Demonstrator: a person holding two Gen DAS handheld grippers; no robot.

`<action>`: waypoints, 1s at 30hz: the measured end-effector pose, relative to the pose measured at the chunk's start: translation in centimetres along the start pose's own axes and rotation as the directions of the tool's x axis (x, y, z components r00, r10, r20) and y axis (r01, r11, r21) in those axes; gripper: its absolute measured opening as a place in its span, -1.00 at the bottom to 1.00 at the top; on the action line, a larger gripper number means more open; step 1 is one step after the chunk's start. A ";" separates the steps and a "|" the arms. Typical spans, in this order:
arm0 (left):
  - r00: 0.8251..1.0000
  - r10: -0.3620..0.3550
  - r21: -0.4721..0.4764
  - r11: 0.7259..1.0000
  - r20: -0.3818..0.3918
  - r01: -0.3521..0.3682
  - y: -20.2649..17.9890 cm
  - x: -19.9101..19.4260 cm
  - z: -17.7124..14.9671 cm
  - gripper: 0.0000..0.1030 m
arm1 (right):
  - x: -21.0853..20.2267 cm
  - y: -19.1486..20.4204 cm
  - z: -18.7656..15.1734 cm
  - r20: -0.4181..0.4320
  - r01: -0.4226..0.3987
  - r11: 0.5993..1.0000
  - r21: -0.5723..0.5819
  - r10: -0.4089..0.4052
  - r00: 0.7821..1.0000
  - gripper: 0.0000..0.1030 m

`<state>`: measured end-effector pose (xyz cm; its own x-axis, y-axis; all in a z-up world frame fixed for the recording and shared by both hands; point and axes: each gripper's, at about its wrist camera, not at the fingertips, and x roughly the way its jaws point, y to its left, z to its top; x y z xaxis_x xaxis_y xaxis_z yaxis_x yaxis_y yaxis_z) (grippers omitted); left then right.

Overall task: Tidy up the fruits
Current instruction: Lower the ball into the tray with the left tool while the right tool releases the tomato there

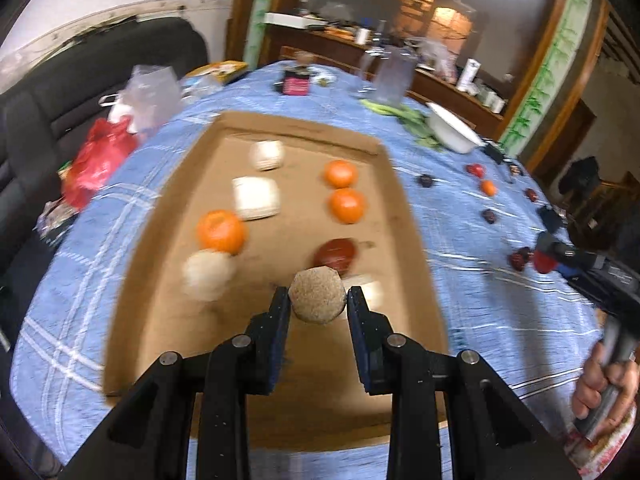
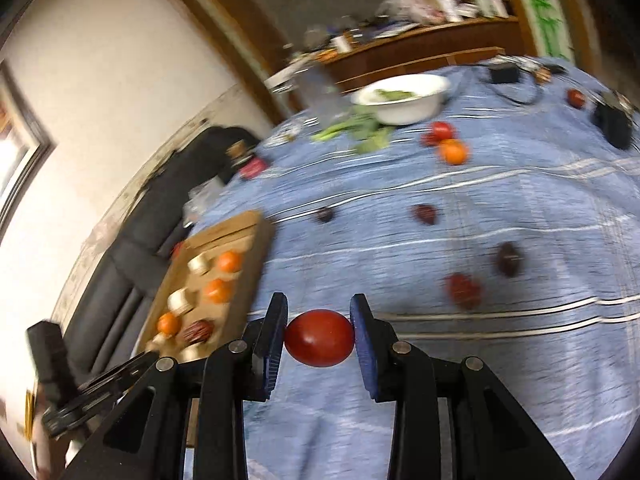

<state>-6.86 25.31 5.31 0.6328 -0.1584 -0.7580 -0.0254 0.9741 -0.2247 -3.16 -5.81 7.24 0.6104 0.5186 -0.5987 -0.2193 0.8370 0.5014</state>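
Observation:
My left gripper [image 1: 318,298] is shut on a round tan, rough-skinned fruit [image 1: 317,298] and holds it above the near part of the cardboard tray [image 1: 132,264]. The tray holds oranges [image 1: 221,231], pale foam-wrapped fruits [image 1: 256,198] and a dark red fruit [image 1: 335,254]. My right gripper [image 2: 319,338] is shut on a smooth red fruit [image 2: 319,338] and holds it above the blue cloth, right of the tray [image 2: 248,248]. Loose dark red fruits [image 2: 464,290] and an orange [image 2: 453,151] lie on the cloth.
A white bowl [image 2: 404,110] with greens beside it stands at the table's far side. A red plastic bag [image 1: 100,156] and clear bags lie left of the tray. A clear jug [image 1: 390,76] and small black items sit at the back. A dark sofa stands beyond the table's left edge.

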 end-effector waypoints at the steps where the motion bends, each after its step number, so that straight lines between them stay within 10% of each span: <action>1: 1.000 0.018 -0.003 1.000 0.000 -0.018 0.5 0.0 -0.1 -0.45 | 0.4 1.6 -0.3 -0.013 -0.017 0.999 -0.029 0.017 1.000 -0.31; 13: 0.995 0.078 -0.049 0.995 -0.066 -0.082 4.5 0.8 -1.6 -0.45 | 7.6 13.0 -5.3 -0.195 -0.109 0.961 -0.253 0.060 0.979 -0.31; 30: 0.999 0.038 -0.080 0.996 -0.021 -0.040 5.2 -0.6 -1.5 -0.27 | 10.8 15.6 -8.5 -0.205 -0.026 0.913 -0.407 -0.064 0.977 -0.29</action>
<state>-8.52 30.19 3.63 0.6151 -0.1245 -0.7786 -0.1124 0.9635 -0.2429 -6.46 14.27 3.31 0.4541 0.4887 -0.7449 -0.5260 0.8219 0.2186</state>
